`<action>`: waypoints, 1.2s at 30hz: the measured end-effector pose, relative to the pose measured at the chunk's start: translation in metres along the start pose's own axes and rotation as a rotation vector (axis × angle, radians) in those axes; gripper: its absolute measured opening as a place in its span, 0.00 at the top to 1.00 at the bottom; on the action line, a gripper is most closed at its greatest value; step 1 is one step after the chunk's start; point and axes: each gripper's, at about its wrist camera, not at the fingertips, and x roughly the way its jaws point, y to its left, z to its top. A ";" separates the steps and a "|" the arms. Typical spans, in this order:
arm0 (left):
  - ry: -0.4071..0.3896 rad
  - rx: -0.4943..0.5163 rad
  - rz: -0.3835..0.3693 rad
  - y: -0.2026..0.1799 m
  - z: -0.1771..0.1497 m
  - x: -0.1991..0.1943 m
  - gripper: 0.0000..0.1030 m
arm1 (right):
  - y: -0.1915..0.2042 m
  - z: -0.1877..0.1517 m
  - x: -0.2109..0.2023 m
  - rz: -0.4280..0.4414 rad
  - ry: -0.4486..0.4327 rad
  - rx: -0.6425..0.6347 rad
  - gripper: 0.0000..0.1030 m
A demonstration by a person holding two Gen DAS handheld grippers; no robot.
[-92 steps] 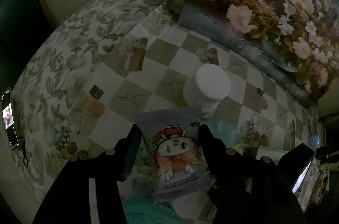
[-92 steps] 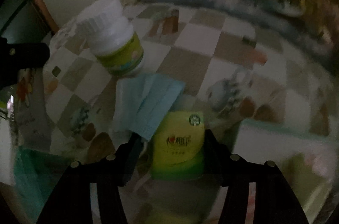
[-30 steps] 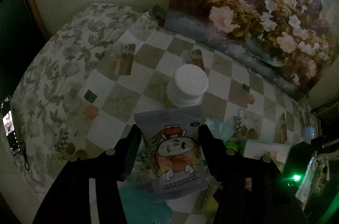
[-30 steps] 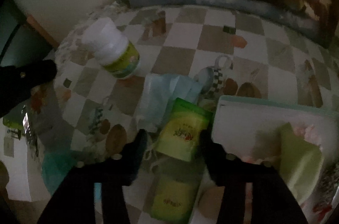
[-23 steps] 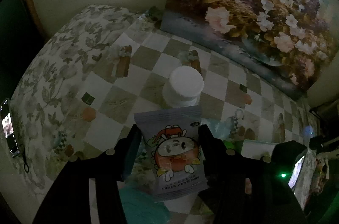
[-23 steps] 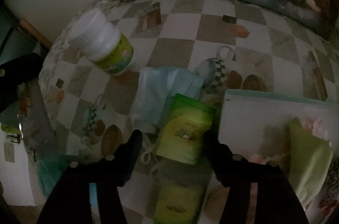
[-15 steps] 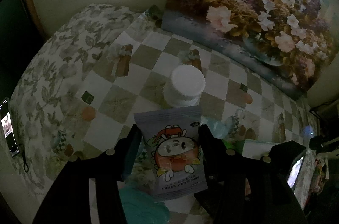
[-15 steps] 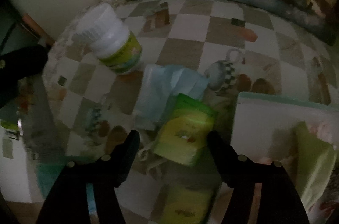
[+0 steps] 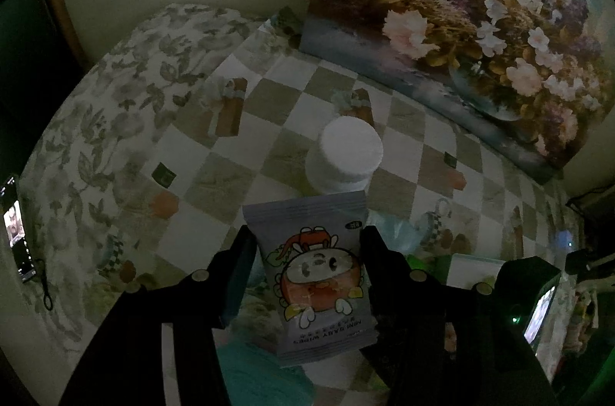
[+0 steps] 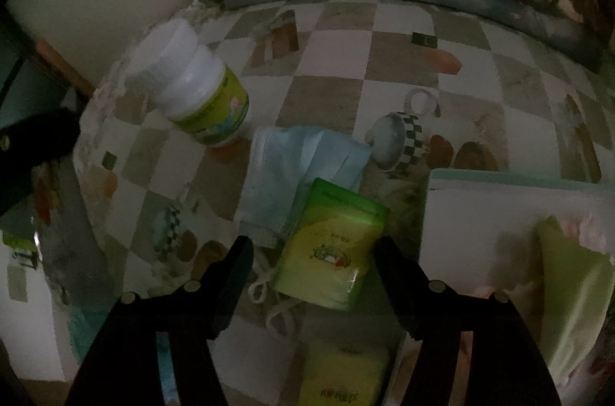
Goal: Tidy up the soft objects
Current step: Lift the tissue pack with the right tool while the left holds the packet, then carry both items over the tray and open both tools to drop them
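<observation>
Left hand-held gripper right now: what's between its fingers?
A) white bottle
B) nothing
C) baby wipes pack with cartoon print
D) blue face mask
C: in the left wrist view the left hand-held gripper is clamped on the baby wipes pack, with the white bottle standing on the table behind it.

Dim room. There's a checkered tablecloth (image 9: 215, 175) with little mugs and cakes printed on it, and at the far left it gives way to a leafy floral cloth (image 9: 115, 106). A big flower painting (image 9: 461, 2) leans on the wall at the far edge. A white-capped bottle (image 10: 200, 95) with a green label stands mid-table. A lit phone (image 9: 15, 233) lies at the far left.
</observation>
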 end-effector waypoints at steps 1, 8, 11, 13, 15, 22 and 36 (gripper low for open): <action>0.001 0.000 0.002 0.000 0.000 0.000 0.44 | 0.000 -0.001 0.000 -0.005 -0.003 0.002 0.38; -0.009 -0.028 -0.017 0.009 0.002 -0.001 0.44 | -0.006 0.000 -0.007 -0.002 -0.025 0.006 0.51; -0.019 -0.048 -0.030 0.015 0.003 -0.006 0.44 | -0.009 0.001 -0.020 0.033 -0.051 0.018 0.51; -0.037 -0.055 -0.032 0.017 0.004 -0.014 0.44 | -0.012 0.003 -0.031 0.053 -0.072 0.031 0.51; -0.060 -0.058 -0.036 0.018 0.004 -0.024 0.44 | -0.016 0.006 -0.046 0.066 -0.102 0.046 0.51; -0.139 -0.011 -0.069 -0.001 0.000 -0.062 0.44 | -0.036 0.007 -0.113 0.052 -0.222 0.107 0.51; -0.106 0.289 -0.185 -0.121 -0.067 -0.076 0.44 | -0.143 -0.055 -0.191 -0.202 -0.307 0.328 0.51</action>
